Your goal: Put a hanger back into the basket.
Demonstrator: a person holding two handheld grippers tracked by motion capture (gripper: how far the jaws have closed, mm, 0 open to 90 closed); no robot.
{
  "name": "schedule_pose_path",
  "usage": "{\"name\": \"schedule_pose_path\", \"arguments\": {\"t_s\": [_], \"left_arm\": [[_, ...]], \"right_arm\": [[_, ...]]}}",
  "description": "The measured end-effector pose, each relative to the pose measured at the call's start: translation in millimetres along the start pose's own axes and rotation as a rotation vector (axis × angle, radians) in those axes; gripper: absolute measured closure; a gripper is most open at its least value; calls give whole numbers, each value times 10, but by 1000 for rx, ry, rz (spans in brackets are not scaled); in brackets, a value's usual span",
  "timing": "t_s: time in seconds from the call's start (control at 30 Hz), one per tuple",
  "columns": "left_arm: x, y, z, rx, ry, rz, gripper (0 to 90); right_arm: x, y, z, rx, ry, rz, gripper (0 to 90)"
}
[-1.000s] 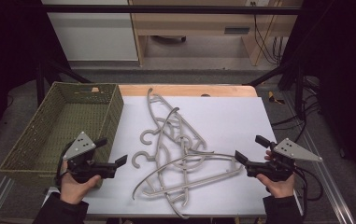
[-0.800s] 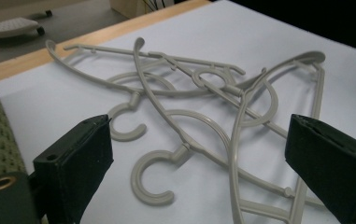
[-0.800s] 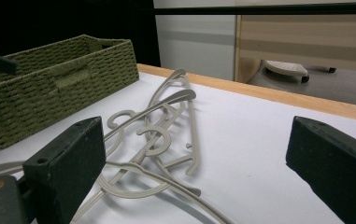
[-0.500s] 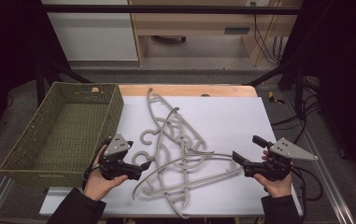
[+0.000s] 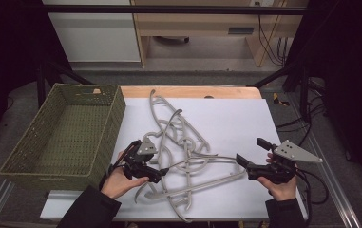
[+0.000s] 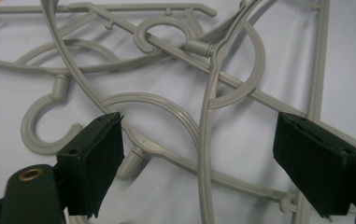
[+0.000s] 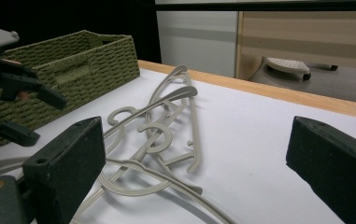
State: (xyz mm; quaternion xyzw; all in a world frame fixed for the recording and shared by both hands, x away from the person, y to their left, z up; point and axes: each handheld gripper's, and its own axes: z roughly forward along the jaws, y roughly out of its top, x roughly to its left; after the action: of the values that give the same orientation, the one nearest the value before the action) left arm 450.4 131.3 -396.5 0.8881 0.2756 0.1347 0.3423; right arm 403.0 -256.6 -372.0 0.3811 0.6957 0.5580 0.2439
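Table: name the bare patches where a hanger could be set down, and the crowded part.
Free: the white sheet between the hanger pile and its right edge, and the strip nearest the person. The green basket looks empty too. Crowded: the middle, where tangled hangers lie between the left gripper and right gripper.

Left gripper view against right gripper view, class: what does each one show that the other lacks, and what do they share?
The left gripper view alone shows close detail of the tangle between open jaws: a hook and crossing bars. The right gripper view alone shows the green basket, the table's wooden edge and the left gripper farther off. Both share the grey hangers on the white tabletop.
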Motion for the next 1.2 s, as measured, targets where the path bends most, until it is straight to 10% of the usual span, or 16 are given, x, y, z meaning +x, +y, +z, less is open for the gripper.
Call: {"name": "schedule_pose_path", "arguments": {"t_s": [0.5,1.2], "left_arm": [[-33,11,418,161,-29,72,415],[-92,31,622,215,-15,101,783]], "right_arm": [[6,-18,39,16,1,-3,50],[9,-22,53,22,4,-6,54]]}}
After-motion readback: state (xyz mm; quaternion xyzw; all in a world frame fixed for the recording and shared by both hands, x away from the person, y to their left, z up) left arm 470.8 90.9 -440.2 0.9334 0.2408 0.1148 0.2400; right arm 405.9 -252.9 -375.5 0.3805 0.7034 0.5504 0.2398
